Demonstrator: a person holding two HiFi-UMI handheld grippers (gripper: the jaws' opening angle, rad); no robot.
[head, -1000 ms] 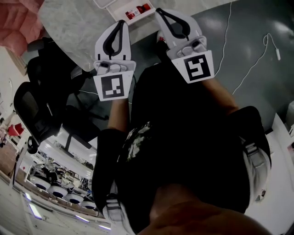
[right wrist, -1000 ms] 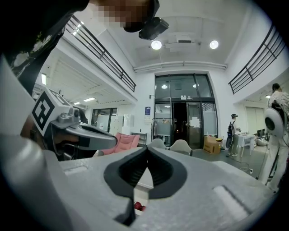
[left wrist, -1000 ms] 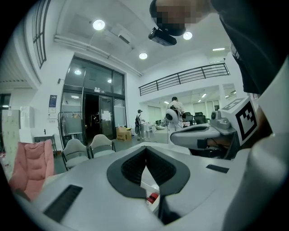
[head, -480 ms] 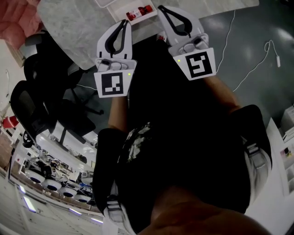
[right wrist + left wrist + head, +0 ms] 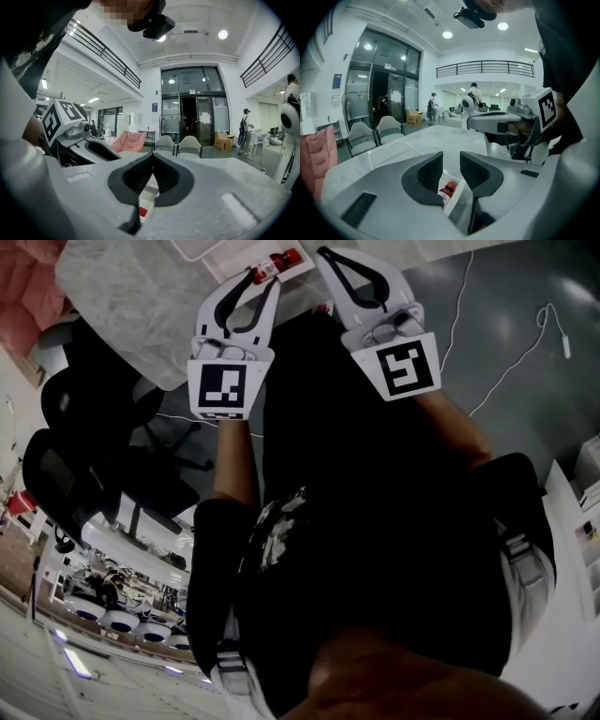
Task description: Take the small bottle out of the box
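A small bottle (image 5: 272,262) with a red cap and red label lies in a white box (image 5: 230,251) at the grey table's near edge. My left gripper (image 5: 262,279) hovers just short of it, its jaws opening with nothing between them. In the left gripper view the bottle (image 5: 448,190) shows through the gap of that gripper (image 5: 451,157), lying in the box (image 5: 463,196) below. My right gripper (image 5: 323,253) is beside the left one with its jaws shut and empty. In the right gripper view a red bit of the bottle (image 5: 143,212) and the box (image 5: 150,197) show under the gripper's (image 5: 153,155) touching tips.
The grey marbled table (image 5: 131,306) runs across the top left. Black office chairs (image 5: 84,456) stand at the left beside something pink (image 5: 23,296). A white cable (image 5: 525,352) lies on the dark floor at the right. The person's dark torso fills the middle.
The left gripper's jaws have gone from shut to open and it has edged forward toward the box. The right gripper has barely moved.
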